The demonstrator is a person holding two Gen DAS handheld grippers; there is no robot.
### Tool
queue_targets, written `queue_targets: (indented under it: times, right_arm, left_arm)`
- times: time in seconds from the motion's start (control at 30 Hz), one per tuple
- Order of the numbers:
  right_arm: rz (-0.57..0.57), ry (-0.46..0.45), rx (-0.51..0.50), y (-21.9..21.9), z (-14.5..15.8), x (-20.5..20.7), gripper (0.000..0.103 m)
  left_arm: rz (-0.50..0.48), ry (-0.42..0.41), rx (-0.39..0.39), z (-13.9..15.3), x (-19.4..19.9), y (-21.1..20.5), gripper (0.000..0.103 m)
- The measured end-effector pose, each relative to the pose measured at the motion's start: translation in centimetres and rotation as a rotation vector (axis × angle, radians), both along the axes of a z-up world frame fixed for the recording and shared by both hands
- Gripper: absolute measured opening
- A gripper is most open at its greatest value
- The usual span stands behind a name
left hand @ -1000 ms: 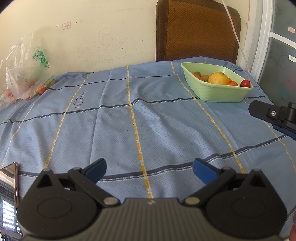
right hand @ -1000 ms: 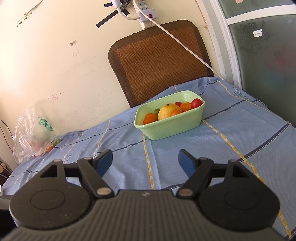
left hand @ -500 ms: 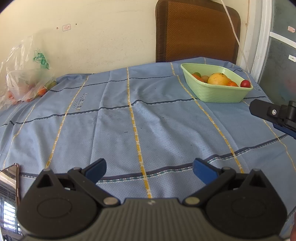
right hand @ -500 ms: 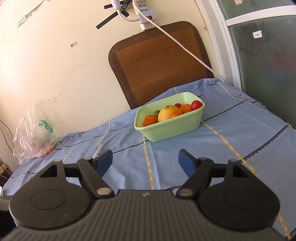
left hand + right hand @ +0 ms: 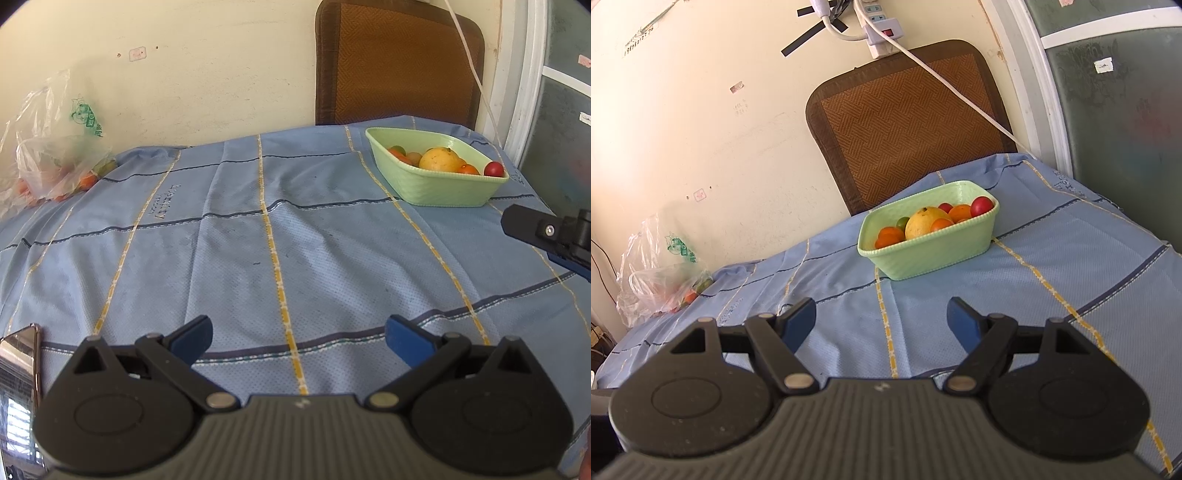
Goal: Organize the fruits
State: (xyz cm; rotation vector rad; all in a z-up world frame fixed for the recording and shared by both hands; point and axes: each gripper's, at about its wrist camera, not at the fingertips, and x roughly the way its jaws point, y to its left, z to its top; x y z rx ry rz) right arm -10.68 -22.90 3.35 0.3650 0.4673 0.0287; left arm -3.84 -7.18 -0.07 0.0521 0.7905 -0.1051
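Both tools empty, jaws wide: left tool [image 5: 298, 341], right tool [image 5: 881, 320]. Fruits [image 5: 925, 221] sat in green basket [image 5: 934, 254] at worktop's [image 5: 258, 240] far right; right tool faced it, likely for reach. More fruit in plastic bag [image 5: 55, 162] far left.

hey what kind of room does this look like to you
Probably a home dining corner: a table under a blue striped tablecloth, a green basket of fruit, a woven-back chair against the wall, and a plastic bag of produce.
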Motion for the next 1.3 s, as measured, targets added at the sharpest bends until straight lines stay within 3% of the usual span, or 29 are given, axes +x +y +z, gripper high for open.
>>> queue_targets:
  times: [1.03, 1.3]
  right_arm:
    - [-0.008, 0.001, 0.009, -0.19, -0.06, 0.01, 0.080]
    - [-0.006, 0.000, 0.008, -0.22, -0.02, 0.02, 0.080]
  left_arm:
    - [0.011, -0.021, 0.023, 0.06, -0.32, -0.26, 0.103]
    - [0.023, -0.086, 0.053, 0.81, -0.86, -0.51, 0.103]
